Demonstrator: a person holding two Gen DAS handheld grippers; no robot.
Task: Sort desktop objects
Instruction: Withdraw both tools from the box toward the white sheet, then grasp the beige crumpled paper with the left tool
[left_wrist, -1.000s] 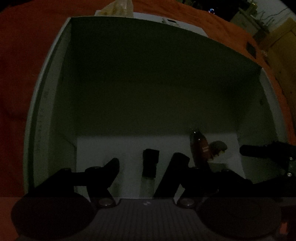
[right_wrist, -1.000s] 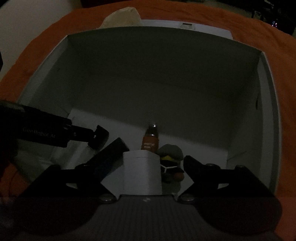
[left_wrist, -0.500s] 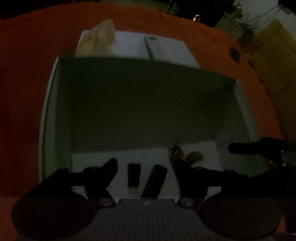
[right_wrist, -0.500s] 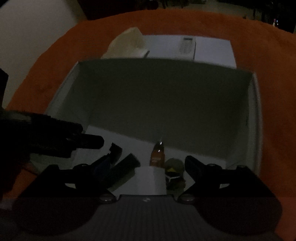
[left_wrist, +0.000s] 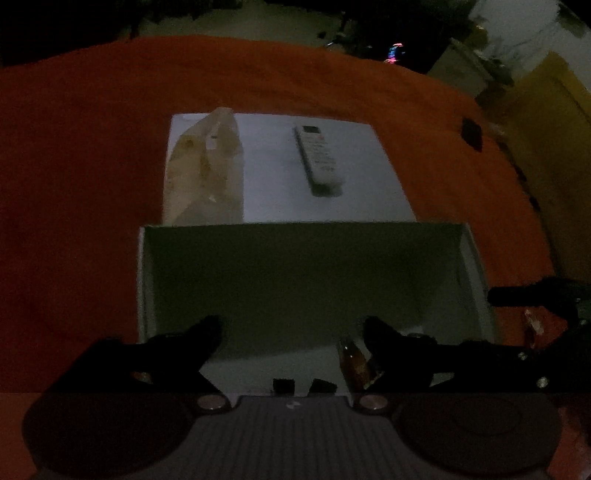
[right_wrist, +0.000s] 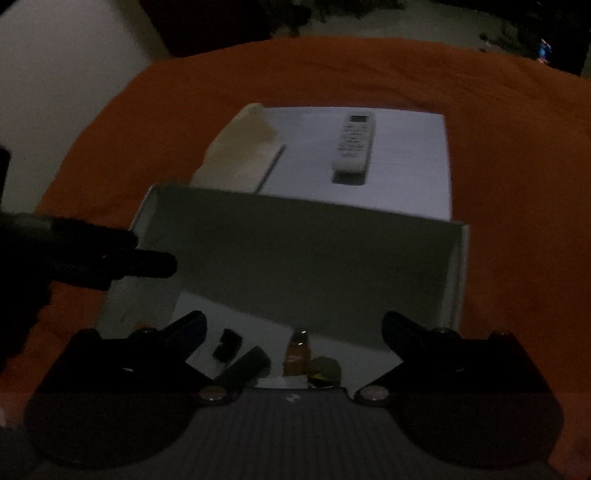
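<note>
On the orange cloth (left_wrist: 92, 184) sits a white box (left_wrist: 142, 280) with tall walls and an open top. Down on its floor lie a few small things: a brown bottle (right_wrist: 295, 354) standing up, a dark round thing (right_wrist: 325, 369) just beside it, and two black pieces (right_wrist: 227, 345), one short and one long. It is too dark to say just what the black pieces are.

Behind the box lies a flat white sheet (left_wrist: 277, 177). A white remote (left_wrist: 319, 155) rests on it, and a pale crinkly bag (left_wrist: 205, 170) stands on its left part, close to the back wall of the box.

Over the near edge of the box hangs the left gripper (left_wrist: 291, 328). Its jaws are opening and nothing is between them. The right gripper (right_wrist: 293, 325) hangs over the box too, with its jaws opening very wide and nothing between them.

Each gripper shows in the other camera as a dark shape at the side of the box. The picture is very dim all over.
</note>
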